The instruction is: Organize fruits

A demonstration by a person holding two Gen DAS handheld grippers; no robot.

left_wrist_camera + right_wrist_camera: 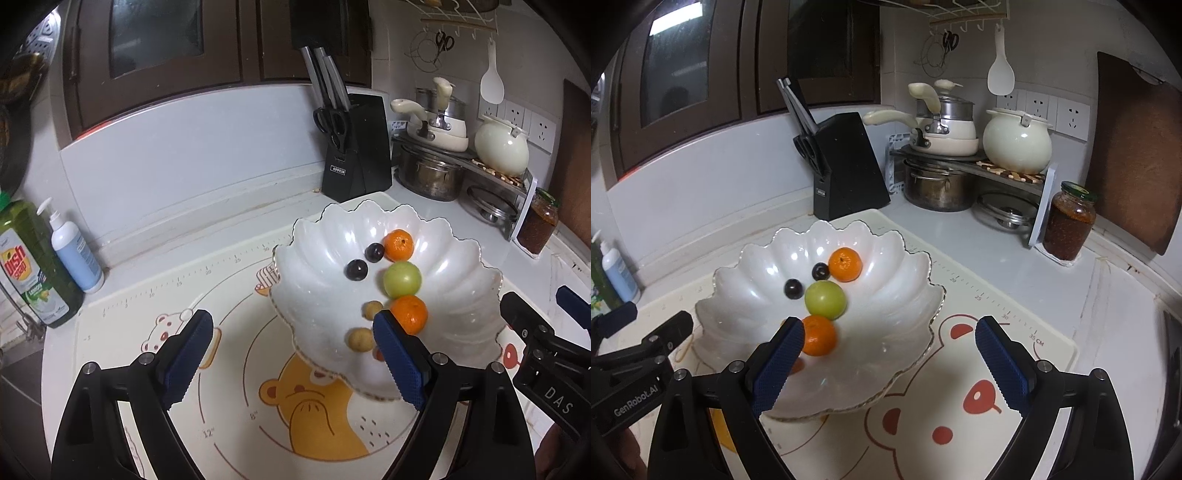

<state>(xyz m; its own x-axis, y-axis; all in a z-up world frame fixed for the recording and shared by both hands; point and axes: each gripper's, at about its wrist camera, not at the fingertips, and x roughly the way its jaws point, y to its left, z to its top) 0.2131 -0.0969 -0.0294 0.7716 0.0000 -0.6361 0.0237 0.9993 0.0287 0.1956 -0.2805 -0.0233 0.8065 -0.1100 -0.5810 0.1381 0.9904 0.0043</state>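
A white scalloped bowl (321, 229) (916, 266) stands on a cartoon-bear mat. Inside lie two oranges (398, 244) (410, 314), a green fruit (402, 279) (825, 299), two dark round fruits (356, 270) (820, 271) and two small tan fruits (360, 339). A red fruit is mostly hidden behind a finger. My left gripper (293, 332) (655, 317) hovers open at the bowl's near left side, holding nothing. At the bowl's near right side my right gripper (890, 332) (539, 299) is open too, with its left finger in front of the near orange (818, 335).
A black knife block (356, 147) stands behind the bowl. Stacked pots on a rack (942, 184), a cream kettle (1015, 144), a jar (1069, 221) and a cutting board (1137, 147) fill the back right corner. Soap bottles (75, 254) stand at the far left.
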